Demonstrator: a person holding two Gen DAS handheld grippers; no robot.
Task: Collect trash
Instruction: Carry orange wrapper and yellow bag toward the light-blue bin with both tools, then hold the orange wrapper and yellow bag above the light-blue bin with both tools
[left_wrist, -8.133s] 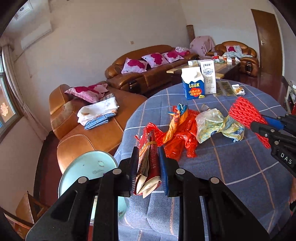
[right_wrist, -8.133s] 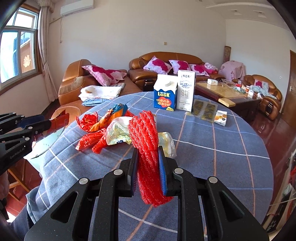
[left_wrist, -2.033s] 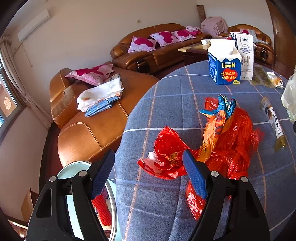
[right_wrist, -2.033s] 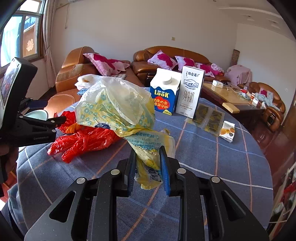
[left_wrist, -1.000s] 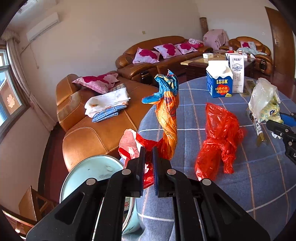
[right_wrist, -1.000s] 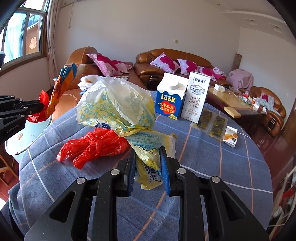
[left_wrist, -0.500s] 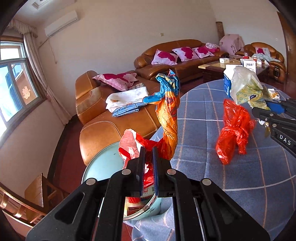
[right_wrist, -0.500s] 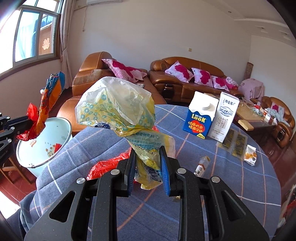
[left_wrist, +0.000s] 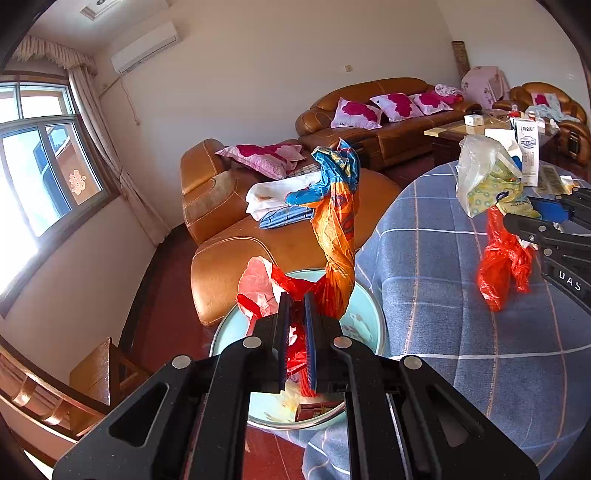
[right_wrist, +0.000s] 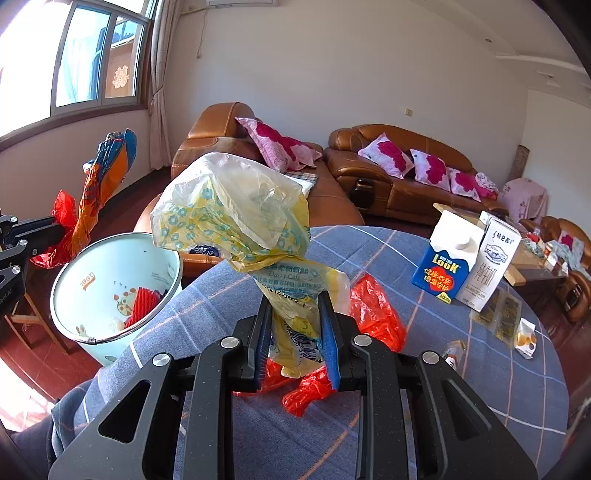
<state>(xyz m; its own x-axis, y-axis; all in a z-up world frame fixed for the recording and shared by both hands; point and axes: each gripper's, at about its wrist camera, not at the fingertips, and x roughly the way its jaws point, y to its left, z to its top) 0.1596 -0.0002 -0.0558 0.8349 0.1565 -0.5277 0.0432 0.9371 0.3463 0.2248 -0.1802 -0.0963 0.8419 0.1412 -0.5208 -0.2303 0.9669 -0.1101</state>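
My left gripper (left_wrist: 296, 306) is shut on an orange, blue and red plastic wrapper (left_wrist: 334, 225) and holds it above the pale blue bin (left_wrist: 364, 325) beside the table. In the right wrist view the wrapper (right_wrist: 107, 173) hangs left of the bin (right_wrist: 107, 266), which holds red mesh trash (right_wrist: 142, 299). My right gripper (right_wrist: 295, 314) is shut on a yellow and clear plastic bag (right_wrist: 236, 214), held above the table near the bin. A red plastic bag (right_wrist: 373, 310) lies on the blue checked tablecloth (right_wrist: 461, 369) under it.
Two milk cartons (right_wrist: 469, 258), flat sachets (right_wrist: 502, 314), a small packet (right_wrist: 524, 334) and a small bottle (right_wrist: 452, 350) stand on the table's far side. Brown leather sofas (right_wrist: 399, 177) lie behind. A wooden chair (left_wrist: 88, 376) stands left of the bin.
Both grippers have swung left toward the bin with their loads. The left gripper's wrapper now hangs over the bin's opening. The right gripper's bag has come nearer the table's edge.
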